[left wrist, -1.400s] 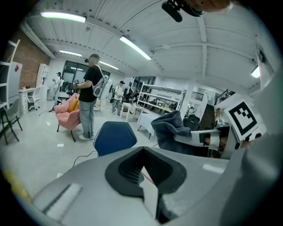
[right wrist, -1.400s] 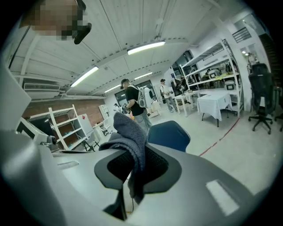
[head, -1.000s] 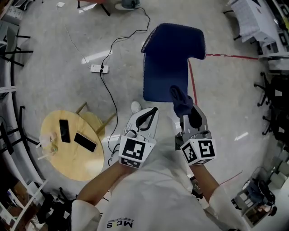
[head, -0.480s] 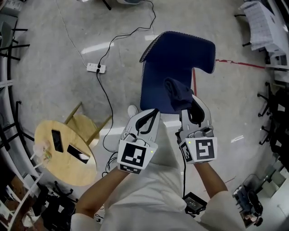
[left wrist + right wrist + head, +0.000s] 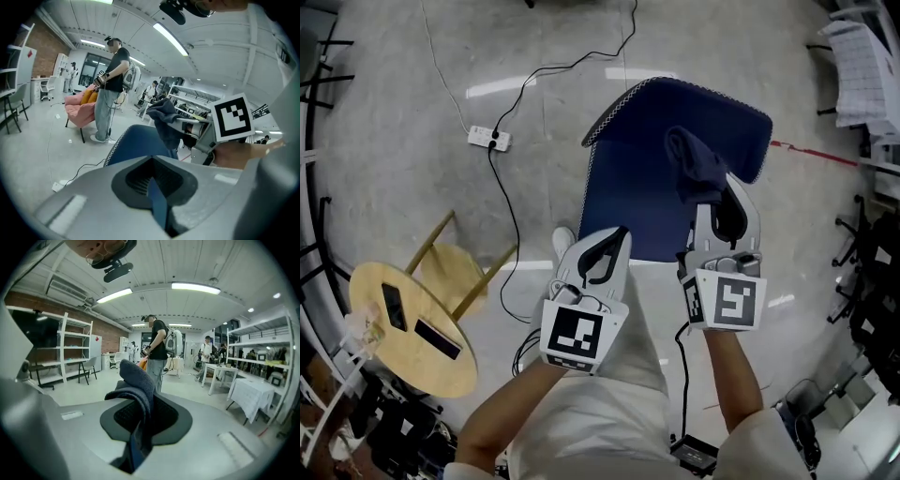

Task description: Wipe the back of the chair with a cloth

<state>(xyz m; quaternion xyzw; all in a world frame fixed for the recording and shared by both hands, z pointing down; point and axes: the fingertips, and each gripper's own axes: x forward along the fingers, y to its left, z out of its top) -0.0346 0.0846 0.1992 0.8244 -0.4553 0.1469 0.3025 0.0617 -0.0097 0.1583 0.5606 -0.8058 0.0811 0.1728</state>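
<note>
White sleeves (image 5: 490, 439), white top: the left hand-held gripper (image 5: 614, 234) and right hand-held gripper (image 5: 729, 187) are pale grey, black-padded, each with a black-and-white marker cube.

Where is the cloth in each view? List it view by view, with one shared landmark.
Head view: cloth upper right of centre, over the blue chair.
Left gripper view: near centre, above the chair.
Right gripper view: centre, between the jaws.
Shared landmark: the right hand-held gripper, shut on it.
</note>
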